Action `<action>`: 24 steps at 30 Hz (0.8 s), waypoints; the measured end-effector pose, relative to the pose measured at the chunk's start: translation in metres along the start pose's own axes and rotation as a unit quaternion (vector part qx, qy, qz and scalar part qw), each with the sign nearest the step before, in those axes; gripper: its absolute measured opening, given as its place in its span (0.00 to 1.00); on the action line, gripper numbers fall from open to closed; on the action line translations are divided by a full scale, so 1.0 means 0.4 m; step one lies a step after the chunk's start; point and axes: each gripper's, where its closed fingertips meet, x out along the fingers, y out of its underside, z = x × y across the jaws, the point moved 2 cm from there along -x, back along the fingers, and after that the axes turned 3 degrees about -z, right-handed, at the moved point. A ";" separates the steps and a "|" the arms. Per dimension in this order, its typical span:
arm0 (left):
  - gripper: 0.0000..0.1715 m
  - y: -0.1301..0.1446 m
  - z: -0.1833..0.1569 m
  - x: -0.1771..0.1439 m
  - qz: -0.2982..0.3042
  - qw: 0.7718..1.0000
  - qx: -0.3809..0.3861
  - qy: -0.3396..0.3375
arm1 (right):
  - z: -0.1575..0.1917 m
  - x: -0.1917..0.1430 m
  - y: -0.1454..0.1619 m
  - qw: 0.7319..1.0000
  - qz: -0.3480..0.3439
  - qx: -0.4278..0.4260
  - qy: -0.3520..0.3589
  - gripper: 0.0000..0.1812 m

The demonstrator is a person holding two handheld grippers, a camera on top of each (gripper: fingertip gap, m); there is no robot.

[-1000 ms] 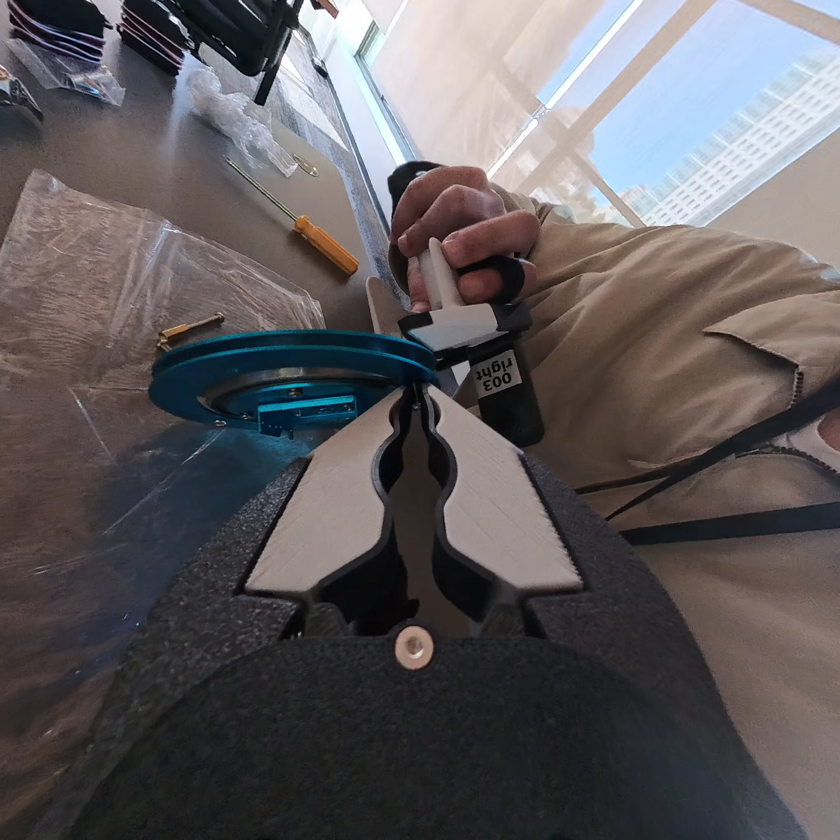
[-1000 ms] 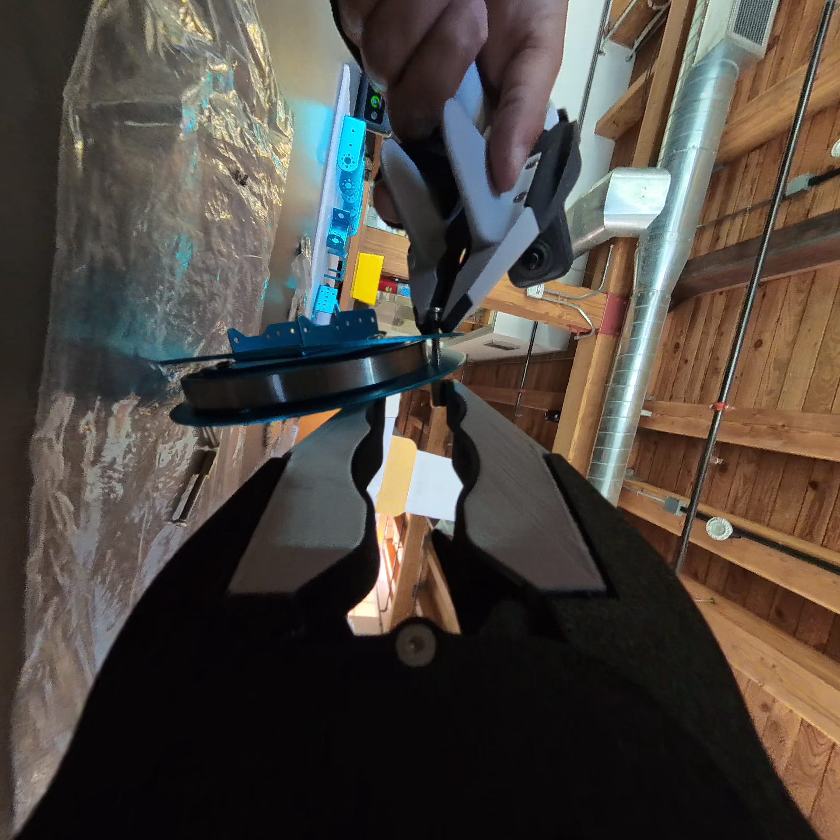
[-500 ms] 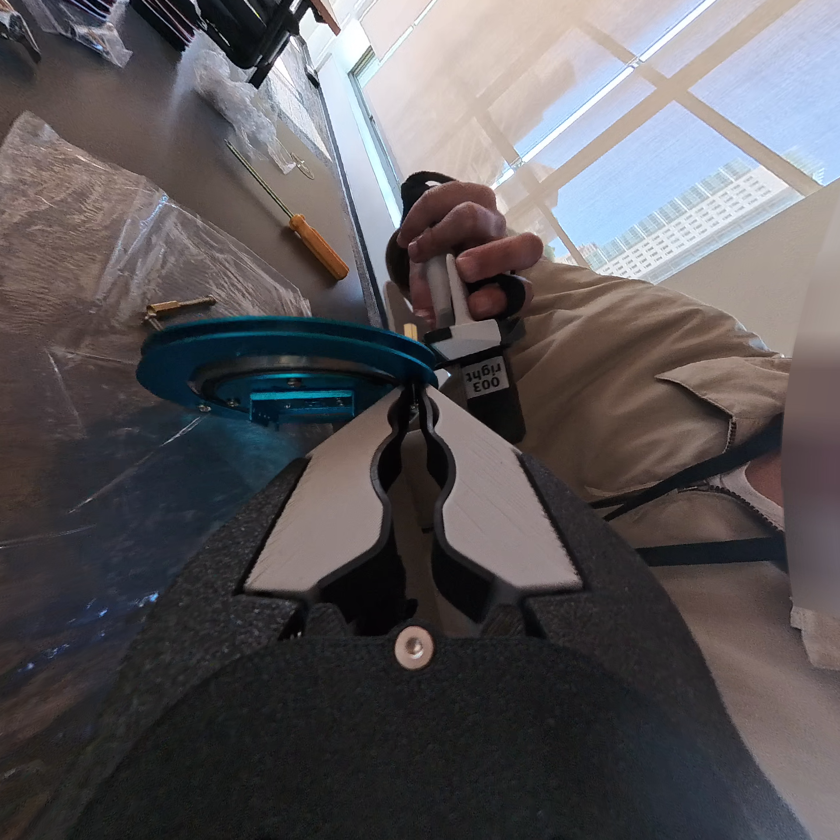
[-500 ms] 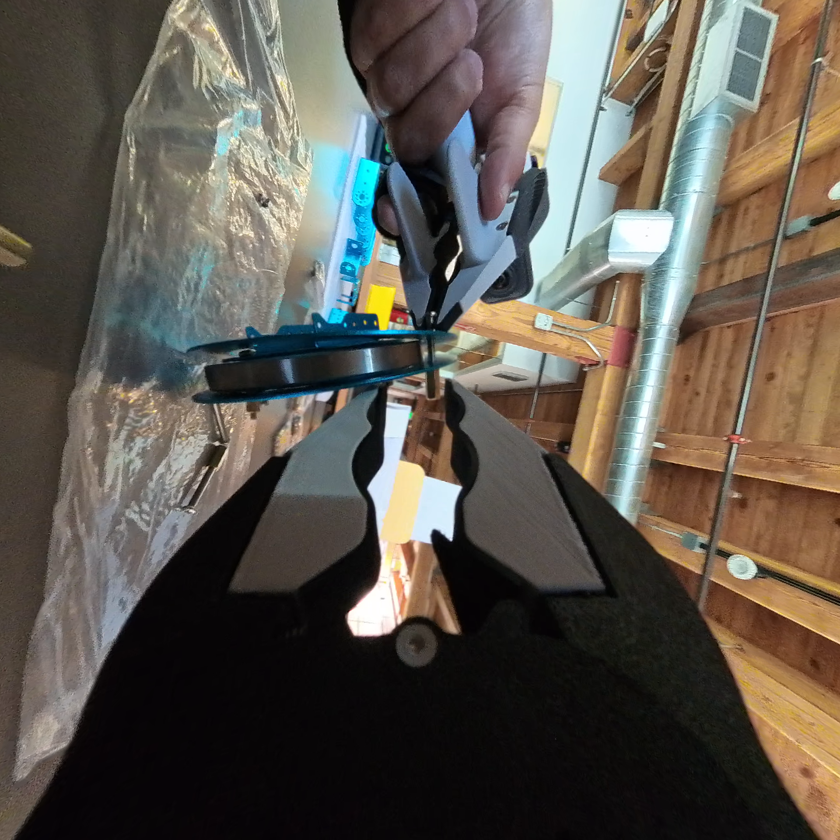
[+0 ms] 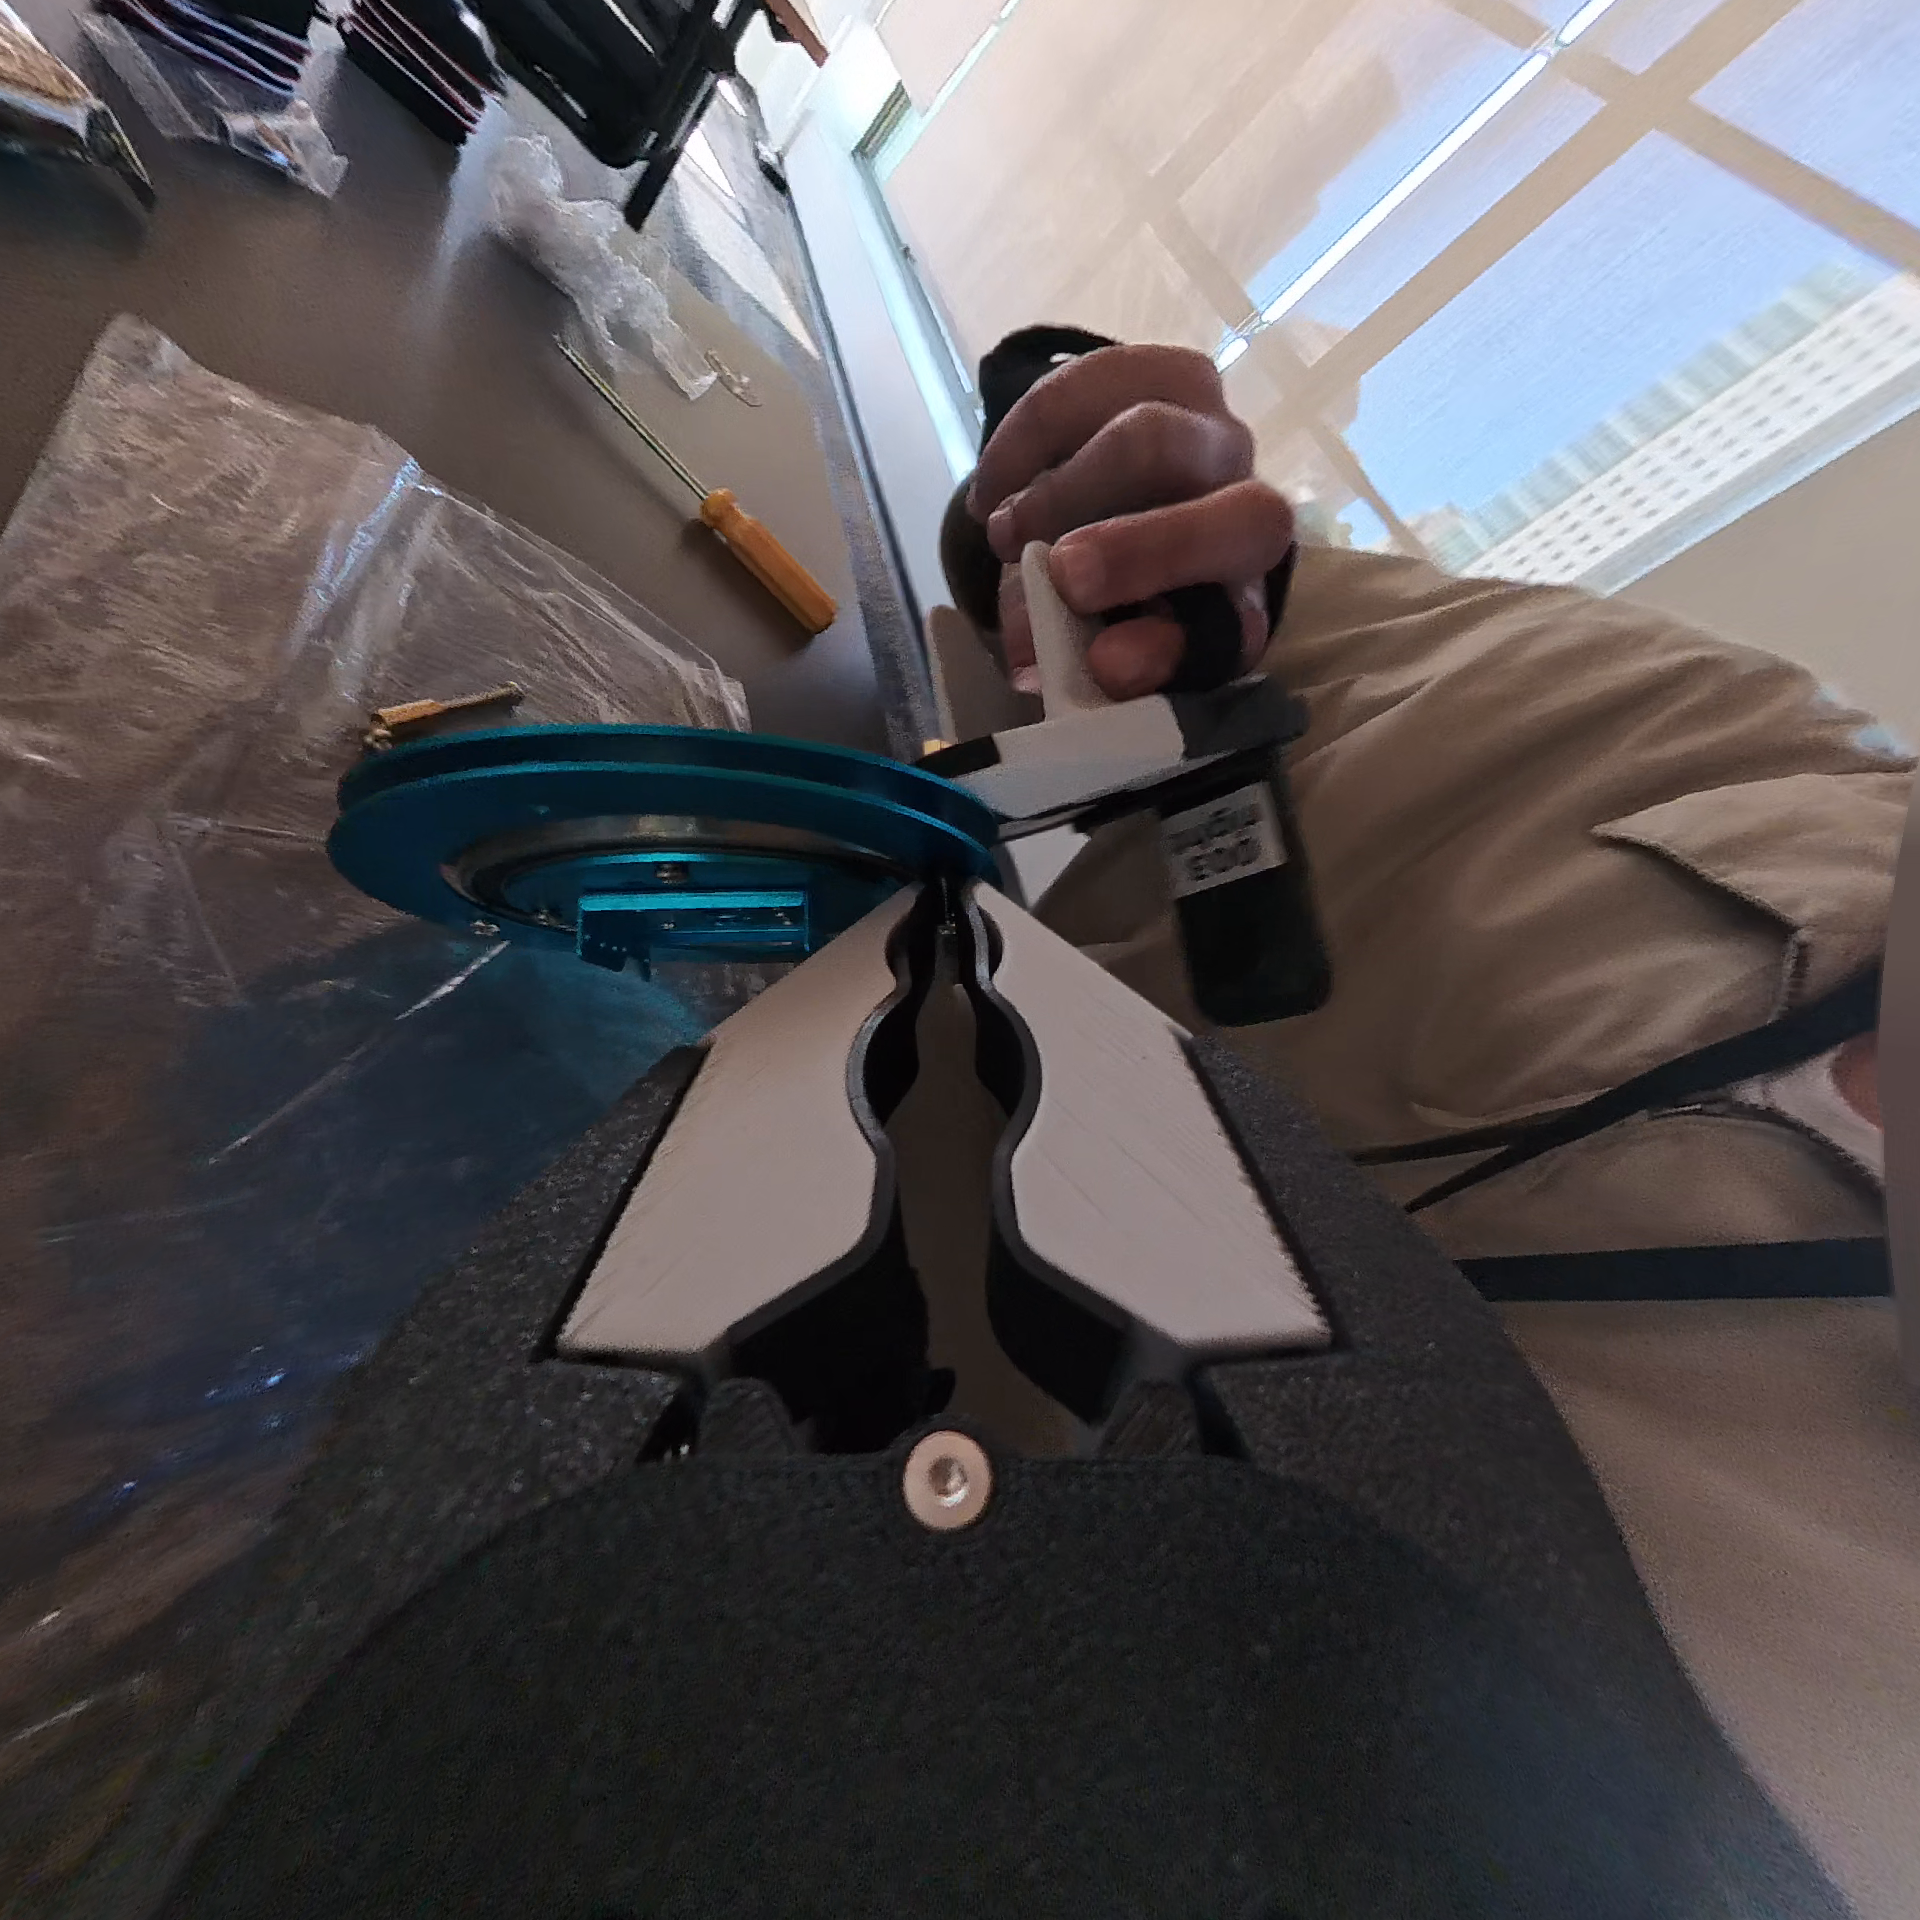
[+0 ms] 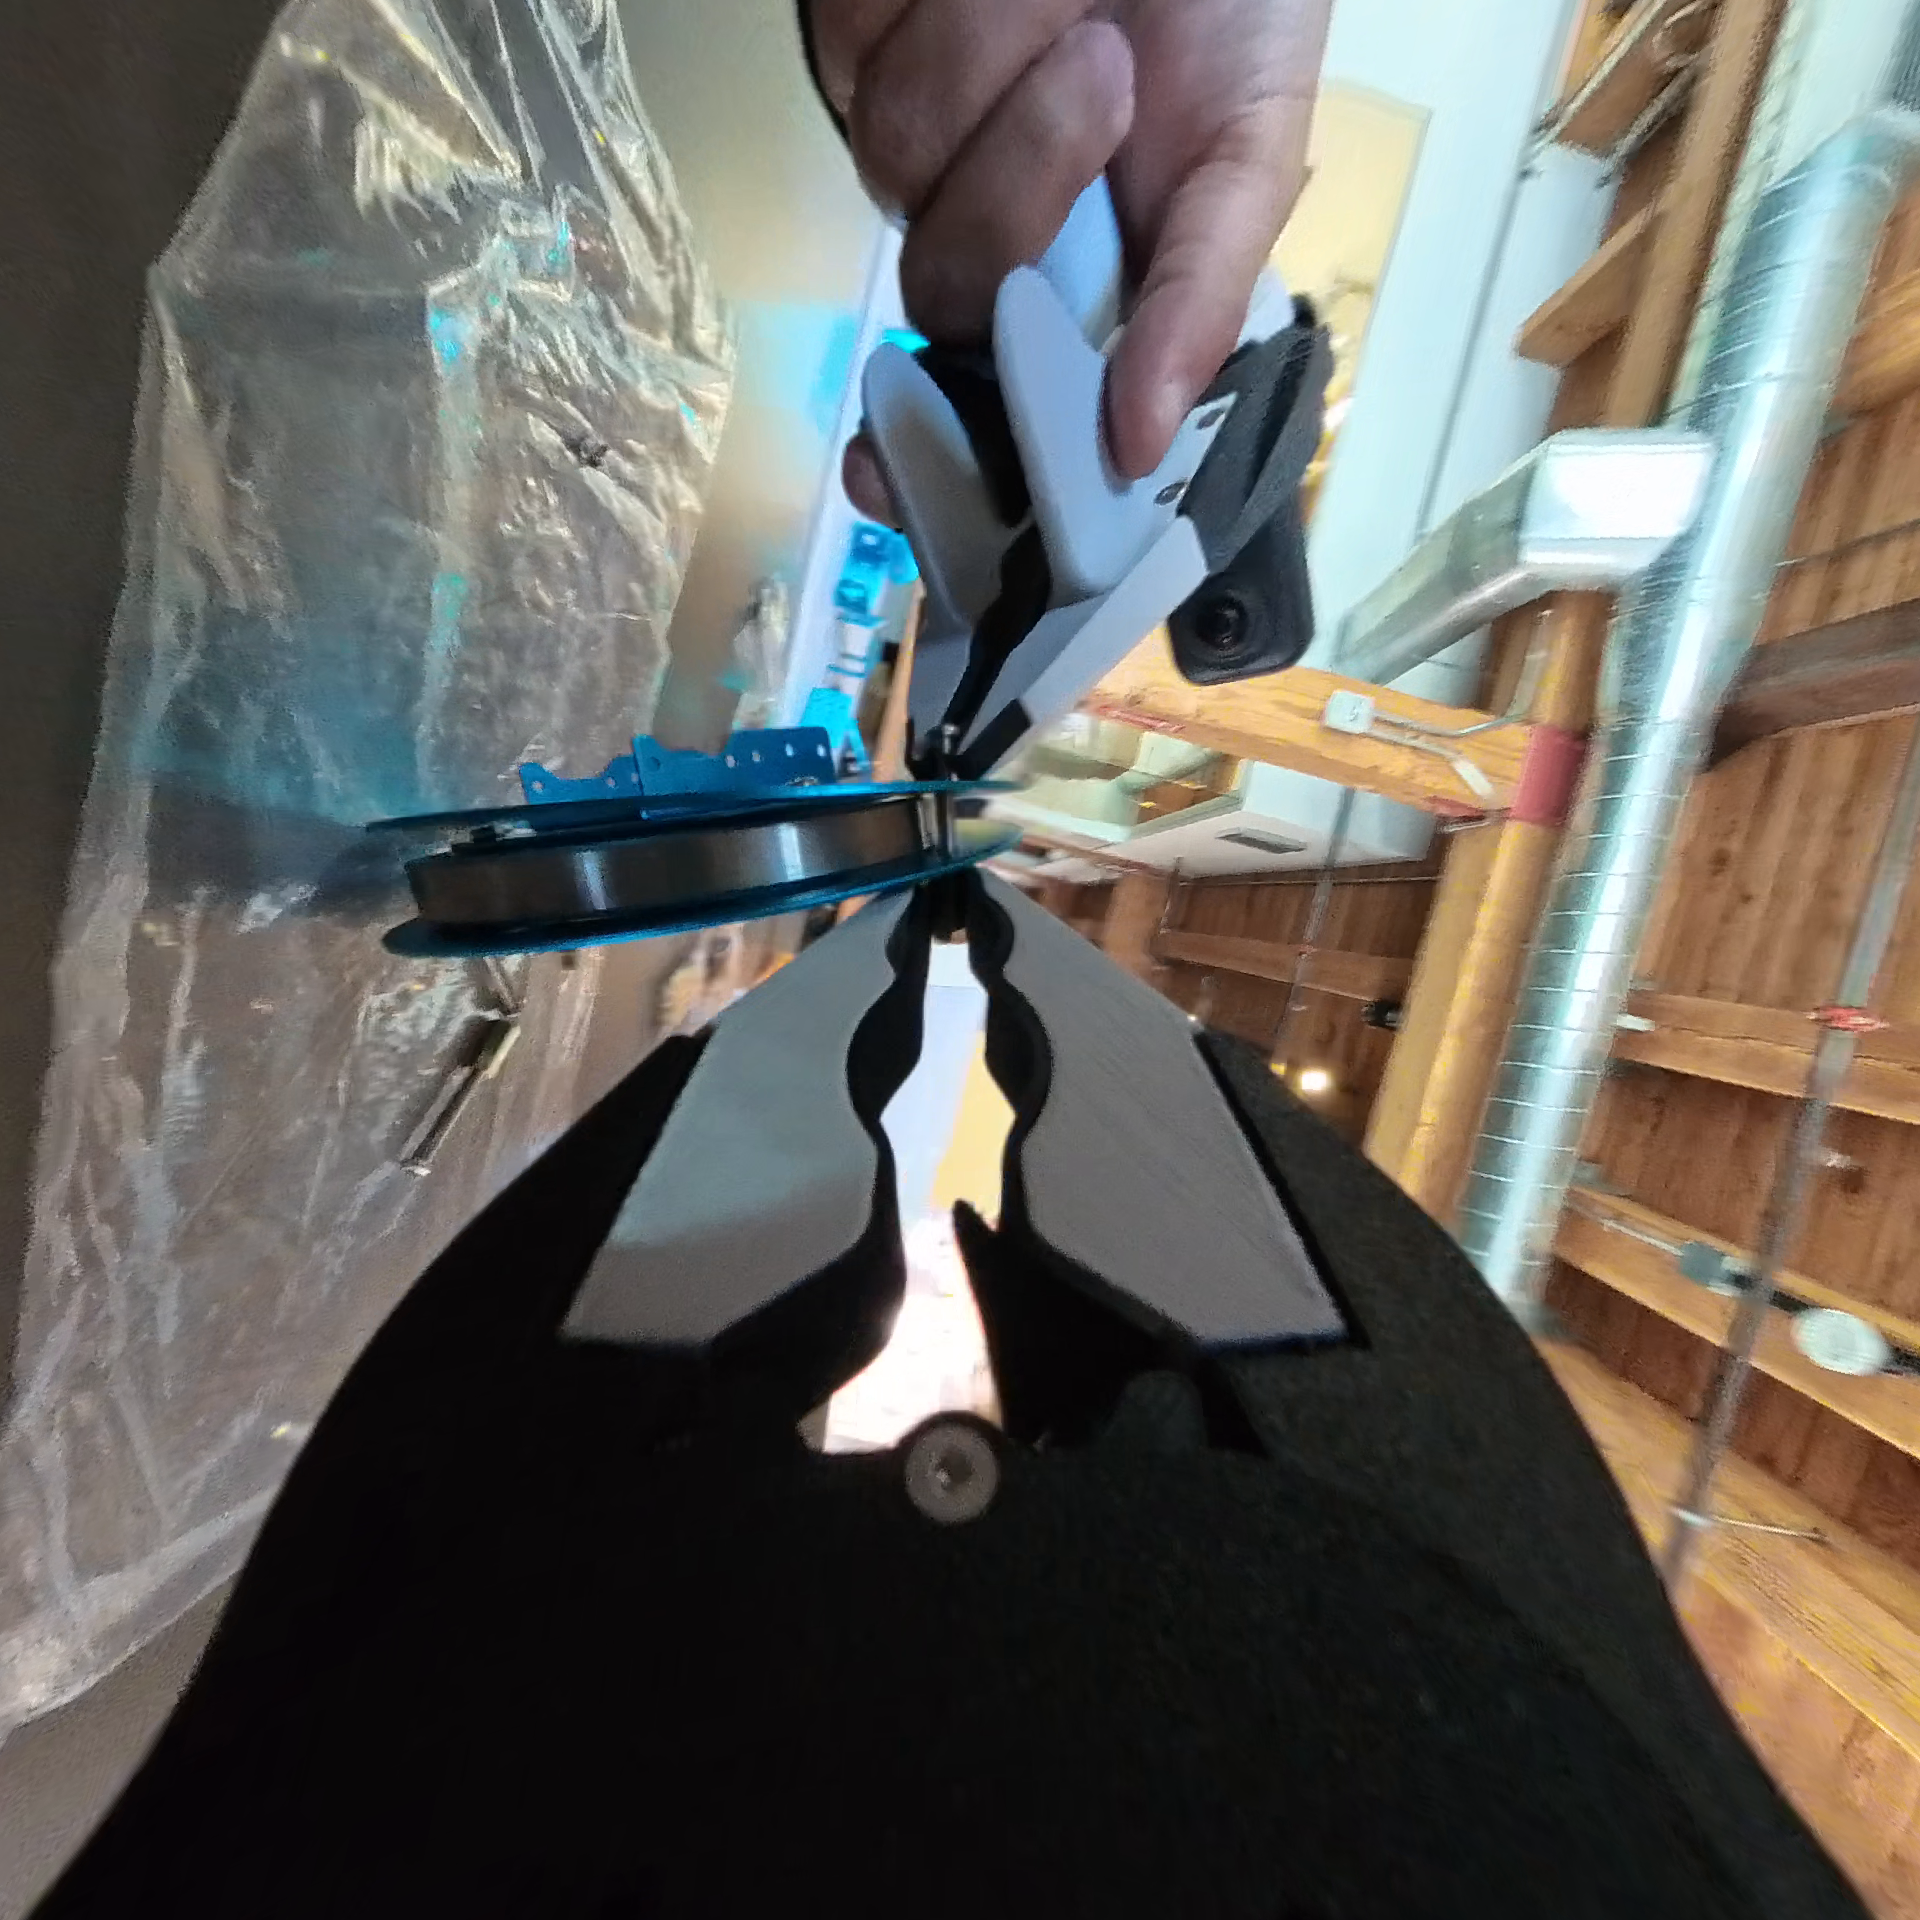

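over plastic sheet (image 5: 260, 644), both clenched grippers, left gripper (image 5: 943, 909) and right gripper (image 6: 948, 914), pinch blue disc's (image 5: 644, 790) rim screw (image 6: 940, 821), disc flat.

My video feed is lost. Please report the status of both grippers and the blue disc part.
Left gripper shut on small screw at rim of blue disc assembly. Right gripper shut on same screw, opposite face. Assembly held above clear plastic bag. Nothing in the way.

A blue double-flanged disc (image 5: 665, 810) with a steel ring between its plates sits level at frame centre, both claws pinching a small screw (image 6: 940, 821) at its rim.
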 end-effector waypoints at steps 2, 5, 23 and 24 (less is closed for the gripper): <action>0.00 0.000 -0.004 0.003 0.010 0.996 0.077 -0.045 | 0.000 0.000 0.000 0.997 0.010 0.046 -0.062 0.02; 0.00 0.003 -0.019 0.013 0.047 0.955 0.248 -0.154 | 0.000 -0.006 0.003 0.973 0.019 0.151 -0.173 0.02; 0.00 0.064 -0.036 0.093 0.160 0.429 0.786 -0.415 | 0.046 -0.088 -0.001 0.119 0.039 0.637 -0.760 0.02; 0.00 0.067 -0.033 0.093 0.163 0.428 0.787 -0.414 | 0.050 -0.088 -0.002 0.093 0.034 0.638 -0.763 0.02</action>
